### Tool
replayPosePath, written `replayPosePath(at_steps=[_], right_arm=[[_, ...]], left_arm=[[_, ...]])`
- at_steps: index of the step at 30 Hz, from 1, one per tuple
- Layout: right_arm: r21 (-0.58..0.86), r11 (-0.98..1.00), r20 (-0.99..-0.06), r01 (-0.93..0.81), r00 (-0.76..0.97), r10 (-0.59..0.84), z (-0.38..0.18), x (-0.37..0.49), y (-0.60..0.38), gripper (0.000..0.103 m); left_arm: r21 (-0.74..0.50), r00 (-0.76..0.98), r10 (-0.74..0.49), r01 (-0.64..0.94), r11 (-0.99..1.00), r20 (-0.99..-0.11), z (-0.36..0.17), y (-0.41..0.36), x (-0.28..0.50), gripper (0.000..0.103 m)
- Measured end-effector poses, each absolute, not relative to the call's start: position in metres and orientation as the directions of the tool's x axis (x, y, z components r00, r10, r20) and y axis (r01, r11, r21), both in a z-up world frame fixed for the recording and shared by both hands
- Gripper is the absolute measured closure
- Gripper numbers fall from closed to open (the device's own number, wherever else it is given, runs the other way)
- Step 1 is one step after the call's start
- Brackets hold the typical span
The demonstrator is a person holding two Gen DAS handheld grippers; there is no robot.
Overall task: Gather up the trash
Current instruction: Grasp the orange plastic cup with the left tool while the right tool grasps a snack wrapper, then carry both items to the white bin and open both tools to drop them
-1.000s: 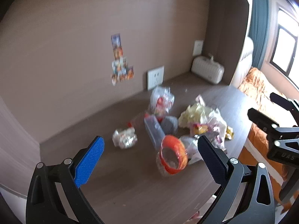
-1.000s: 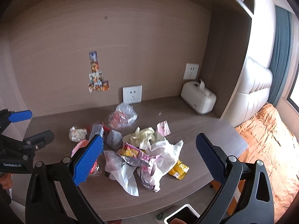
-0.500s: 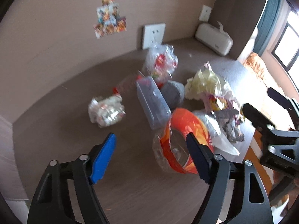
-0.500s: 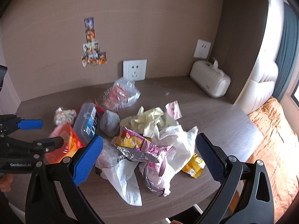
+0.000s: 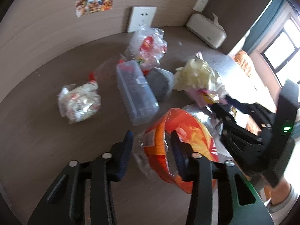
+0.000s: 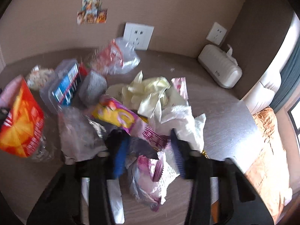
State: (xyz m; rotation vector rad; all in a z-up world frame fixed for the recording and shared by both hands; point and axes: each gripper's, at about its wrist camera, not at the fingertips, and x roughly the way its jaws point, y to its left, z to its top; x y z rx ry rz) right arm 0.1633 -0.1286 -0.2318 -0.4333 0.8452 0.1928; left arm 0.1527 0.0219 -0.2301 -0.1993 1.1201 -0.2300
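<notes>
Brown wood-grain desk below a socket-studded wall bears wrappers; left gripper closing around an orange bag, right gripper closing on purple wrappers.

Left wrist view: close above the near left part of the desk, angled steeply down toward the back wall. Right wrist view: close over the near middle of the trash pile, tilted down, facing the same wall. Shared: orange bag, clear box, wall socket, tissue box.
</notes>
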Motion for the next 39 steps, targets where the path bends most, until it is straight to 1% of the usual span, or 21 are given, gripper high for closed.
replayPosePath(at_steps=[1, 2, 5, 7, 8, 13, 19, 23, 30, 35, 39], right_arm=[[-0.289, 0.899, -0.756, -0.33, 0.654, -0.003, -0.232, 0.163, -0.129, 0.096], [-0.289, 0.903, -0.748, -0.317, 0.664, -0.006, -0.23, 0.162, -0.13, 0.102], [-0.276, 0.918, -0.721, -0.285, 0.693, -0.002, -0.218, 0.158, -0.135, 0.102], [-0.277, 0.921, -0.711, -0.275, 0.703, -0.004, -0.212, 0.157, -0.136, 0.102], [-0.277, 0.922, -0.704, -0.271, 0.71, -0.003, -0.208, 0.156, -0.137, 0.102], [-0.275, 0.927, -0.674, -0.253, 0.739, 0.002, -0.188, 0.149, -0.143, 0.102], [-0.249, 0.944, -0.628, -0.215, 0.778, 0.011, -0.156, 0.136, -0.156, 0.102], [-0.237, 0.956, -0.599, -0.172, 0.801, -0.005, -0.133, 0.122, -0.176, 0.102], [-0.171, 0.983, -0.609, -0.069, 0.791, -0.05, -0.112, 0.092, -0.235, 0.102], [-0.156, 0.987, -0.622, 0.033, 0.773, -0.124, -0.109, 0.067, -0.283, 0.102], [-0.117, 0.988, -0.646, 0.102, 0.748, -0.154, -0.111, 0.05, -0.32, 0.102]], left_arm=[[-0.276, 0.413, -0.29, 0.093, 0.957, -0.863, -0.229, 0.019, 0.153, 0.075], [-0.262, 0.412, -0.281, 0.103, 0.959, -0.867, -0.227, 0.016, 0.151, 0.076], [-0.248, 0.418, -0.281, 0.132, 0.96, -0.864, -0.224, 0.011, 0.149, 0.085], [-0.248, 0.428, -0.282, 0.136, 0.959, -0.859, -0.222, 0.01, 0.146, 0.097], [-0.254, 0.435, -0.287, 0.134, 0.958, -0.854, -0.219, 0.011, 0.145, 0.1], [-0.237, 0.5, -0.272, 0.133, 0.962, -0.822, -0.196, 0.013, 0.14, 0.1], [-0.179, 0.56, -0.252, 0.182, 0.967, -0.79, -0.152, 0.003, 0.129, 0.1], [-0.164, 0.577, -0.269, 0.228, 0.96, -0.771, -0.132, -0.013, 0.125, 0.1], [-0.17, 0.572, -0.368, 0.371, 0.913, -0.733, -0.11, -0.078, 0.123, 0.1], [-0.183, 0.522, -0.439, 0.47, 0.863, -0.731, -0.112, -0.136, 0.126, 0.1], [-0.183, 0.477, -0.478, 0.54, 0.822, -0.738, -0.12, -0.184, 0.122, 0.1]])
